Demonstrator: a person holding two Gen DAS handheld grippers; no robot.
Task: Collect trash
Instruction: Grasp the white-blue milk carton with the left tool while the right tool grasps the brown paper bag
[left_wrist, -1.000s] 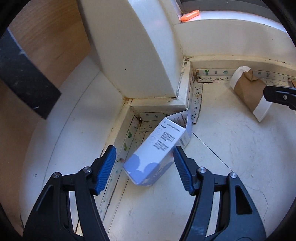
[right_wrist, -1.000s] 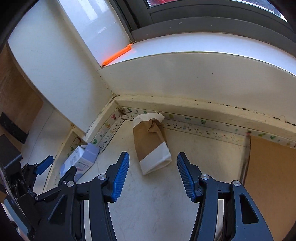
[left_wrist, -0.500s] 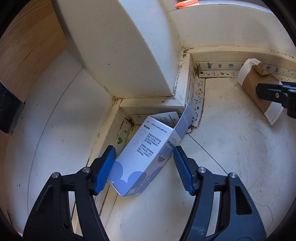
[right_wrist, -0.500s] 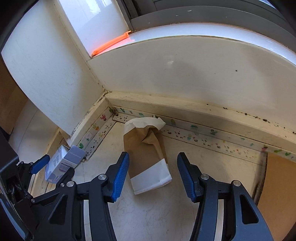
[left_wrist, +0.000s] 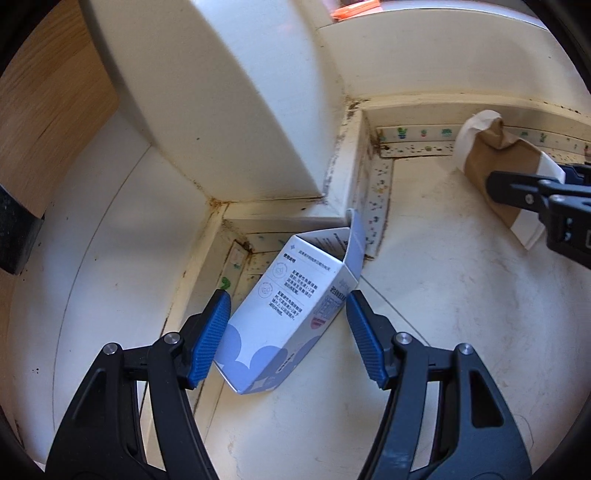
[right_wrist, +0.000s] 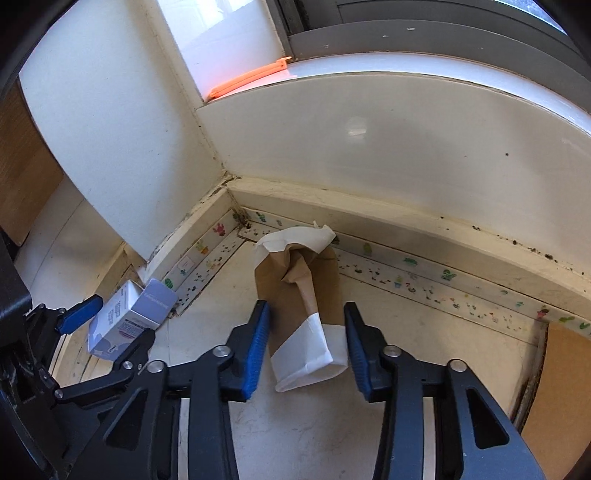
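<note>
Sam: Floor first, since it is the biggest thing. Where does the trash lie on it?

Mia: Two bits. The brown paper bag lies in the middle of the right wrist view, near the wall. Its long side runs away from the right gripper, and its white end sits between the wide-open fingers.

Sam: And the box?

Mia: The white and blue box lies low in the middle of the left wrist view. Its long side slants toward the upper right. The left gripper is wide open too, one finger on each side of it.

Sam: Any words?

Mia: Small print on the box, too tiny to read.
</note>
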